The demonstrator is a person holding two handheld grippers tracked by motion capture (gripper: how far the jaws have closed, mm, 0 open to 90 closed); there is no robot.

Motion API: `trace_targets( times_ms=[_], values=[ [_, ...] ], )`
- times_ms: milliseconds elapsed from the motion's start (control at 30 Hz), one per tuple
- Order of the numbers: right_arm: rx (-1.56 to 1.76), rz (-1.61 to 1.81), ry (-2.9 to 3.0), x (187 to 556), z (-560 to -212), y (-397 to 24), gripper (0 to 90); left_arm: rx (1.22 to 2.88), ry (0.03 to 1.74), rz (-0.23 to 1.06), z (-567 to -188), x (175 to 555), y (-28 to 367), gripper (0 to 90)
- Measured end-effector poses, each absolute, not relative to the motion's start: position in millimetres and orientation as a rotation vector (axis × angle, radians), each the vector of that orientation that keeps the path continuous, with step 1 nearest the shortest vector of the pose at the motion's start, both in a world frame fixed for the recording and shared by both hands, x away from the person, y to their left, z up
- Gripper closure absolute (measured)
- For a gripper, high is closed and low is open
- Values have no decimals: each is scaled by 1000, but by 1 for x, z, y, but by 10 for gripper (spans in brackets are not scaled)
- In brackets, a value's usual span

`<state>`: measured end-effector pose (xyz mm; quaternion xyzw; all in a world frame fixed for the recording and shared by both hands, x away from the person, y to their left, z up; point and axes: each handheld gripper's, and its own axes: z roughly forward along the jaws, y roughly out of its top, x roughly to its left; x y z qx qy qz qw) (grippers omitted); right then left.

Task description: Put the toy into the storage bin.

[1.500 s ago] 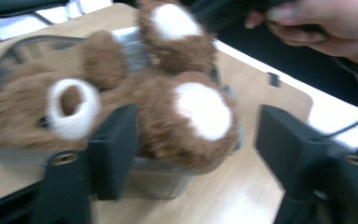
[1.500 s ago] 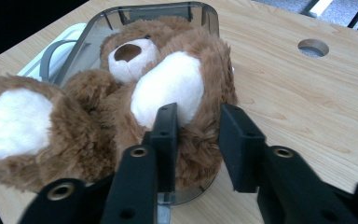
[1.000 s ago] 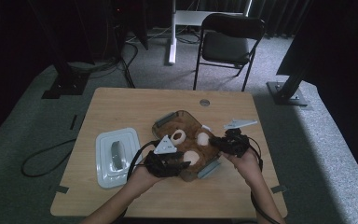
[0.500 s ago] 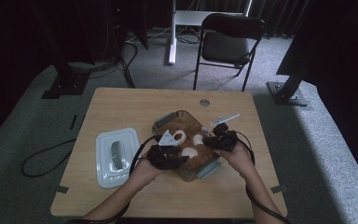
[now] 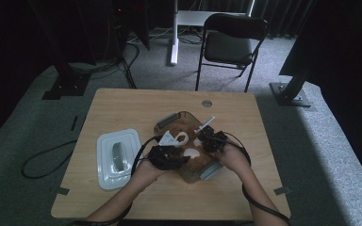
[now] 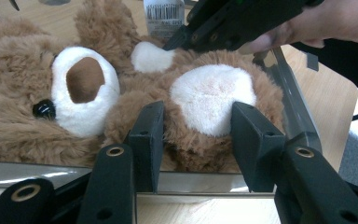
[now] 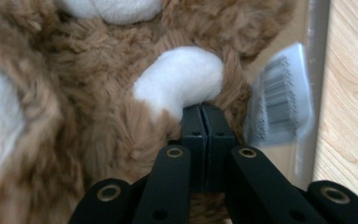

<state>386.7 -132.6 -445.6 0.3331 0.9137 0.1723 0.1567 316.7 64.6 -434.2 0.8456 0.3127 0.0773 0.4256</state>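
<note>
A brown teddy bear [image 5: 188, 136] lies in a clear plastic box [image 5: 168, 118] in the middle of the wooden table. My left gripper [image 6: 198, 121] is shut on the bear's foot [image 6: 212, 91], a black pad pressing into the fur on each side of its white sole. In the high view this left gripper [image 5: 181, 157] reaches in from the box's near side. My right gripper [image 7: 203, 109] has just closed its last bit and is shut with nothing between its jaws. Its tips push into the fur under a white paw [image 7: 179, 77], and it comes from the right [image 5: 207, 140].
A white lid [image 5: 118, 157] with a grey handle lies on the table left of the box. A barcode label [image 7: 279, 100] hangs at the bear's side by the box wall [image 6: 289, 93]. A black chair [image 5: 233, 44] stands beyond the table's far edge.
My right gripper has moved left from the box's right edge onto the bear. The left gripper has stayed on the foot.
</note>
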Motion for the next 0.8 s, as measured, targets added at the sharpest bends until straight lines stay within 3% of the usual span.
trace_targets(
  times_ms=[333,533,800],
  values=[
    [996,692,2580,384,-433,-147,883,2106,789,169,-436,319,69,565],
    [1049,897,2515,373,-407,-168,873,2105,788,165,-436,320,71,564],
    [917,1236,2588,333,-384,-169,784,2100,793,171,-436,320,72,564]
  ],
)
